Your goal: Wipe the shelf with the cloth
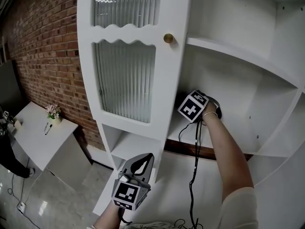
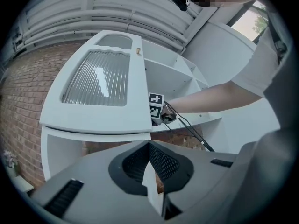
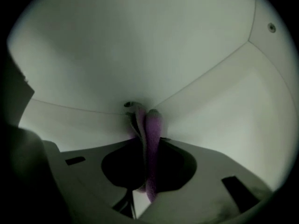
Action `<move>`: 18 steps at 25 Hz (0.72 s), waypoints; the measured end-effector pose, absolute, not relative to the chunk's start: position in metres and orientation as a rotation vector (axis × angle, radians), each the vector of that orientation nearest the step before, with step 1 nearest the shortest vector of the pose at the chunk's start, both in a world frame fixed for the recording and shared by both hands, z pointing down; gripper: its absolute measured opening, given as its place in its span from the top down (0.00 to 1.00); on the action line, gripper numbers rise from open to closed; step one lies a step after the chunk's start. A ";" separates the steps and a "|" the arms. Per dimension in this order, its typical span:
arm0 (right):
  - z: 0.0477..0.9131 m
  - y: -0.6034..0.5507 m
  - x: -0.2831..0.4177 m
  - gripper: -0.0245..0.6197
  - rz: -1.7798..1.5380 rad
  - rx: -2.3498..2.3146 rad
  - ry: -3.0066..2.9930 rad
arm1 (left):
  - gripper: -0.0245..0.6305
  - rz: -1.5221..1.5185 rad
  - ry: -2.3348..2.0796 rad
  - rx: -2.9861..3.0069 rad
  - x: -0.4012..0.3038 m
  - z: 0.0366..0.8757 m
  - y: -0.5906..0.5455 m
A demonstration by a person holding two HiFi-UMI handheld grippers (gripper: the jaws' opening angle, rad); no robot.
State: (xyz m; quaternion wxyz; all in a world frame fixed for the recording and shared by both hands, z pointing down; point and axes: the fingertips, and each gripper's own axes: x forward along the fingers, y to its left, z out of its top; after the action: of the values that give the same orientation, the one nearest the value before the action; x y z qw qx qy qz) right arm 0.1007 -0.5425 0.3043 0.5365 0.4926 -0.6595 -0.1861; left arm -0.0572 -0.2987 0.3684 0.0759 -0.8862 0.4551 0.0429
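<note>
Right gripper clamped on thin purple cloth at shelf: soft, light, likely best pinched mid-fold; left gripper closed, empty.

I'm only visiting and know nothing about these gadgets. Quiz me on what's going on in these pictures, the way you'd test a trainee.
1. True or false: the left gripper is holding the cloth.
2. What colour is the cloth? A green; B purple; C yellow.
3. Fill in the missing word: the right gripper reaches into the white ____.

Key
1. False. The left gripper's jaws are shut on nothing; the cloth sits between the right gripper's jaws.
2. B.
3. cabinet.
</note>
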 end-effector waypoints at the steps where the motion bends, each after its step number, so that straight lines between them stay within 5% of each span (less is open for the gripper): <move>1: 0.306 -0.545 0.100 0.85 -0.453 1.159 -1.569 | 0.94 0.123 1.370 -2.659 -0.060 0.371 -0.300; 18: 0.326 -0.496 0.074 0.87 -0.364 0.880 -1.736 | 0.94 0.130 1.330 -2.716 -0.043 0.380 -0.295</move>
State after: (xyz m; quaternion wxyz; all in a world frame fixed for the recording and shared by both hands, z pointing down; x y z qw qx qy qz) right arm 0.0742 -0.4960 0.3260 0.5485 0.3717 -0.7330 -0.1536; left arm -0.0429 -0.2948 0.3802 0.0573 -0.8958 0.4386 0.0429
